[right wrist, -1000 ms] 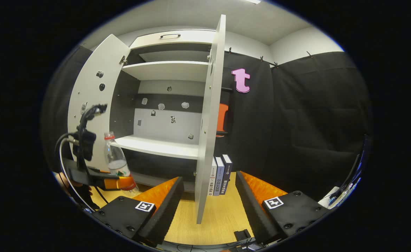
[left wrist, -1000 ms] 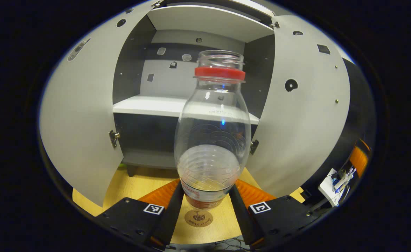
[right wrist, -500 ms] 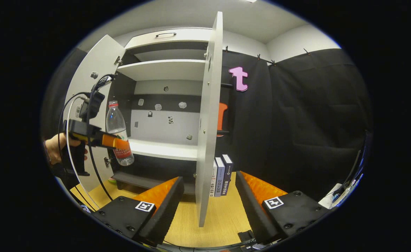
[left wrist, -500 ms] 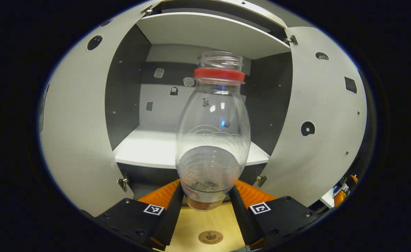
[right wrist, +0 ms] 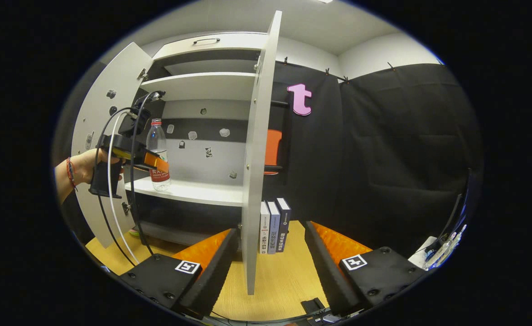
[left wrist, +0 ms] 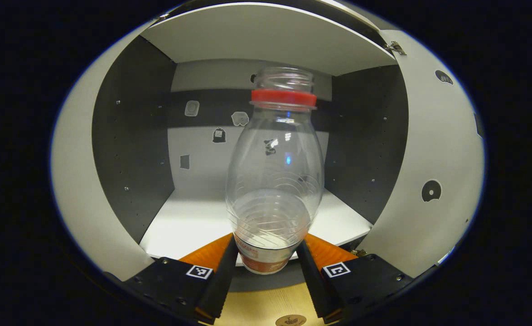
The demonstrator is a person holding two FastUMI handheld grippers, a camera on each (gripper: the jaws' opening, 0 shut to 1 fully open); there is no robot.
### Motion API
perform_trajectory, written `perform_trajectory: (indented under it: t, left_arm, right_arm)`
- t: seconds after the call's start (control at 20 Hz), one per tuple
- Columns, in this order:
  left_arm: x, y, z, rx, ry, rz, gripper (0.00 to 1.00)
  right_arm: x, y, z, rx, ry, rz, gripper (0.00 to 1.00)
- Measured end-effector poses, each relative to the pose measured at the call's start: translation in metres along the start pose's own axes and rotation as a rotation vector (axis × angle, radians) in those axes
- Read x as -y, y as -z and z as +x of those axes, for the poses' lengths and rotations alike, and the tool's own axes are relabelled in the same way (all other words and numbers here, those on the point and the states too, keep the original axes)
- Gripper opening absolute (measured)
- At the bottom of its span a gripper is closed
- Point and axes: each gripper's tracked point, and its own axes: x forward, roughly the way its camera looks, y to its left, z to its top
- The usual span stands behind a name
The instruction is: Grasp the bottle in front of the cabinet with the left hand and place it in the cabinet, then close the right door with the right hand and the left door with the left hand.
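Note:
A clear plastic bottle (left wrist: pixel 275 181) with a red neck ring and a red label stands upright between the fingers of my left gripper (left wrist: pixel 266 267), which is shut on its lower part. It hangs just above the front edge of the cabinet's white middle shelf (left wrist: pixel 193 222). In the right gripper view the same bottle (right wrist: pixel 158 156) sits at the shelf's left end, carried by the left gripper (right wrist: pixel 150 160) and a hand (right wrist: pixel 82 165). Both cabinet doors stand open: the left door (right wrist: pixel 96 136) and the right door (right wrist: pixel 254 149), seen edge-on. My right gripper (right wrist: pixel 270 267) is open, its fingers either side of the right door's lower edge.
Three books (right wrist: pixel 274 224) stand upright on the wooden table (right wrist: pixel 284 285) right of the right door. Cables (right wrist: pixel 121 199) hang from the left gripper. An upper shelf (left wrist: pixel 266 36) roofs the compartment. Small stickers (left wrist: pixel 218 135) dot the cabinet's back wall.
The left gripper has carried the bottle up and forward, from in front of the lower cabinet to the middle shelf's front edge. The right gripper has drifted slightly, still open.

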Motion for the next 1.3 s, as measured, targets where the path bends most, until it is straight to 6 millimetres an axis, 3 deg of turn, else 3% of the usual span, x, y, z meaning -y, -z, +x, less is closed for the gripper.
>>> perform_trajectory:
  t: [0.2,0.8,1.1,1.3]
  left_arm:
    - [0.001,0.008,0.028,-0.061,0.006,-0.018,0.74]
    - [0.002,0.008,0.058,-0.105,-0.036,0.036,0.76]
    - [0.006,0.009,0.057,-0.102,-0.047,0.002,0.79]
    - [0.006,0.005,0.042,-0.082,-0.061,0.007,0.95]
  right_arm:
    - [0.012,0.005,0.002,-0.014,0.020,0.012,0.97]
    - [0.033,0.014,-0.004,-0.036,0.046,0.035,0.97]
    - [0.043,0.018,-0.011,-0.042,0.058,0.040,0.97]
    - [0.045,0.017,-0.017,-0.040,0.058,0.041,0.98]
